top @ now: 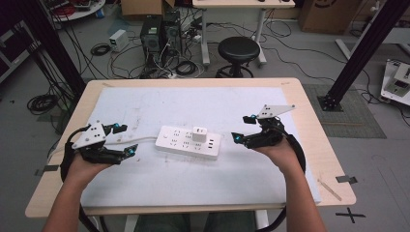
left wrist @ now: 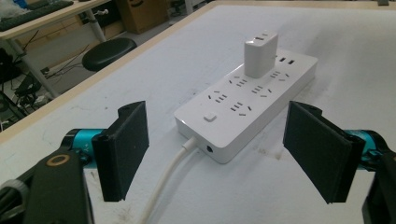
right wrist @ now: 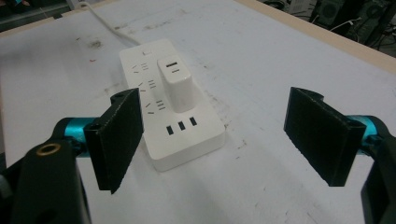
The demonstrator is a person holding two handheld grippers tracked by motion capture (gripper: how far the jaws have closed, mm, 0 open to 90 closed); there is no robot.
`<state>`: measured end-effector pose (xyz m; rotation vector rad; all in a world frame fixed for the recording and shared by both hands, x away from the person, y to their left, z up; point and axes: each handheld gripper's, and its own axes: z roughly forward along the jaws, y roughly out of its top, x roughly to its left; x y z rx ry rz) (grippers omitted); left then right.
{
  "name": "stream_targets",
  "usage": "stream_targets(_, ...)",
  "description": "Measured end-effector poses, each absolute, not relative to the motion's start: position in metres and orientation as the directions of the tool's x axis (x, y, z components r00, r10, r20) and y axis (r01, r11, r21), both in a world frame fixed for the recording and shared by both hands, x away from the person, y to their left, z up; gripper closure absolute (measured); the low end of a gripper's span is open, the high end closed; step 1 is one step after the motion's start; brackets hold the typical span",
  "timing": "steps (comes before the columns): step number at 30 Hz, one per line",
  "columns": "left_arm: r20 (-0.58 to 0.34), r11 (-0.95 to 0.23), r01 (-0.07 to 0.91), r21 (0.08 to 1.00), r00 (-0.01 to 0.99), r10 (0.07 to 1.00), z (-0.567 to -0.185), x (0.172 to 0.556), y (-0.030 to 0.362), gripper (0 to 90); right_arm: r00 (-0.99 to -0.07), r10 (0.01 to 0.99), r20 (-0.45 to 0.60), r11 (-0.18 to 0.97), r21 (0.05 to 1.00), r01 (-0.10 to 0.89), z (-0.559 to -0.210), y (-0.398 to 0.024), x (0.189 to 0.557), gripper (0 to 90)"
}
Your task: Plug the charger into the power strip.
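White power strip [top: 189, 142] is lying flat near the middle of the white mat [top: 145, 108] covering the table [top: 309, 125], long side running left to right. White charger block [top: 199, 134] is sitting plugged upright into the strip, toward its right half, next to the USB ports at that end. Strip's white cable [left wrist: 166, 184] is running off its left end, by the switch.

Left gripper [top: 124, 141] is hovering just left of the strip's cable end, jaws standing wide apart, nothing between the pads. Right gripper [top: 244, 129] is hovering just right of the strip's USB end, jaws also spread wide, gripping nothing. Neither is touching the strip.
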<state>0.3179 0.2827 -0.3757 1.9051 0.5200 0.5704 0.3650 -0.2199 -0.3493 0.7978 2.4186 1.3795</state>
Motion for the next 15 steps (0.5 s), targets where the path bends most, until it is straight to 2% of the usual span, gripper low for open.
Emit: stream_targets(15, 0.161, -0.395, 0.108, 0.912, 0.793, 0.588, -0.3777, 0.3214, 0.2791, 22.4, -0.818, 0.572, 0.053, 0.403, 0.851, 0.337, -0.3493, -0.2197, 0.3647, 20.2)
